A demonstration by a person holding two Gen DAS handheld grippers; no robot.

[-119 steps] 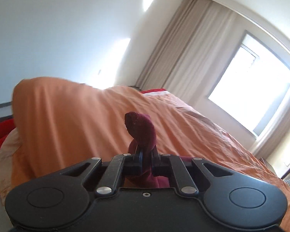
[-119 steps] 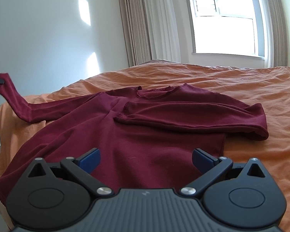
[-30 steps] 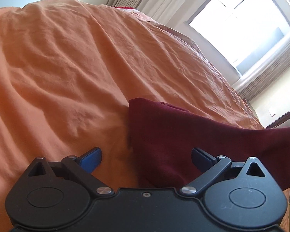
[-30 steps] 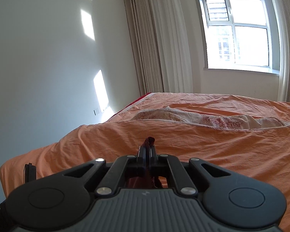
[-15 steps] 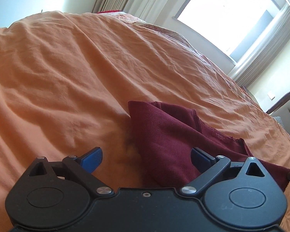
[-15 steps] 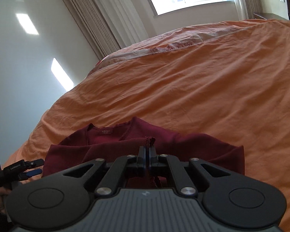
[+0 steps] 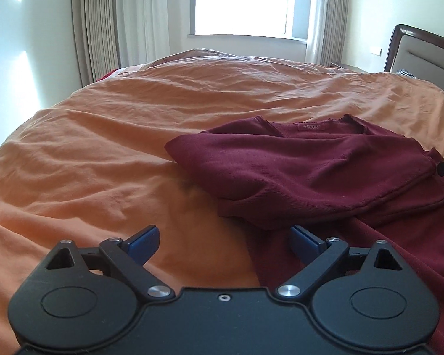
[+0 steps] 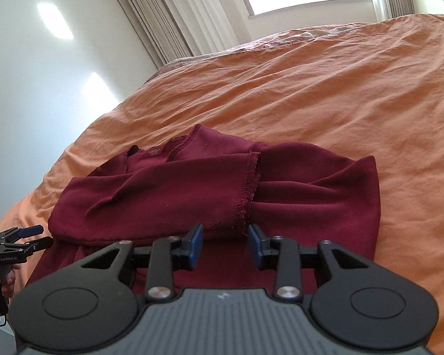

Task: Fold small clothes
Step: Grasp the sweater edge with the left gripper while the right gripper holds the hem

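While lying on orange bedspread [image 8: 325, 88], maroon shirt [image 8: 192, 189] looked half-folded, sleeves crossed over front. Right gripper [image 8: 225, 245] just opened, released cuff. Left gripper [image 7: 225, 244] spread wide, gripped nothing.

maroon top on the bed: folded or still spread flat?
Partly folded. Both sleeves lie crossed over the chest of the maroon top, but its lower body still runs unfolded toward the camera.
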